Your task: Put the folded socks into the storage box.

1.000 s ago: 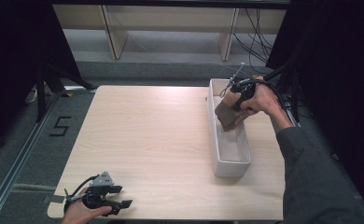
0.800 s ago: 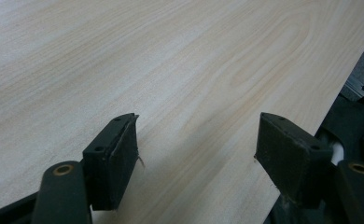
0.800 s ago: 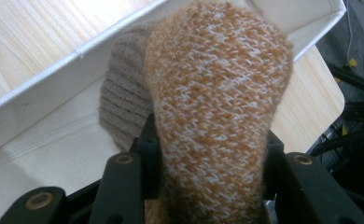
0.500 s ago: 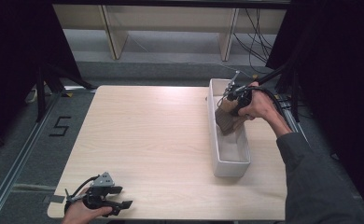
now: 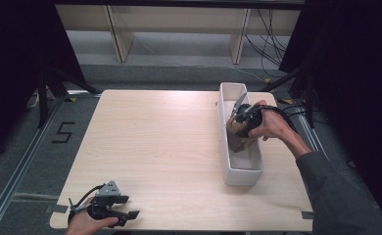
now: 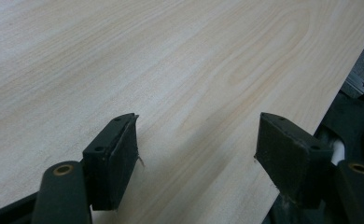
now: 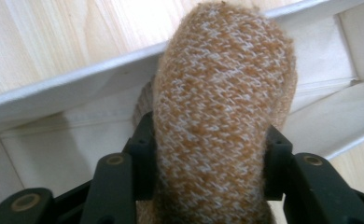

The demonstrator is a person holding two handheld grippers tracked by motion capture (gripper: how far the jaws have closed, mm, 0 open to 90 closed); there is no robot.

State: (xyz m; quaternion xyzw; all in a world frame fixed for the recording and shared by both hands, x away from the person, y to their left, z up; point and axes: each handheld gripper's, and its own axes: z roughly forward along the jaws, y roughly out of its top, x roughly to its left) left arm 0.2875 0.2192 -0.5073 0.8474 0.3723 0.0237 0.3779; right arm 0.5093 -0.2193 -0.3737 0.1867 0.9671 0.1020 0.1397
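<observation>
A brown and white knitted sock point(image 5: 237, 137) hangs into the long white bin point(image 5: 242, 175) at the table's right side. My right gripper point(image 5: 241, 119) points down over the bin with the sock point(image 7: 222, 70) between its jaws. Both pads still touch the sock's sides, and the jaws have just been opening. The bin's rim point(image 7: 68, 95) runs behind the sock in the right gripper view. My left gripper point(image 5: 129, 207) rests at the table's front left corner, open with nothing between its fingers point(image 6: 112, 158).
The light wooden table point(image 5: 159, 137) stretches between the two hands. Its front edge lies just below the left gripper. Dark curtains stand on both sides, shelf legs and cables at the back.
My right hand has sunk and come a little nearer along the bin, lowering the sock into it. The left gripper has not moved.
</observation>
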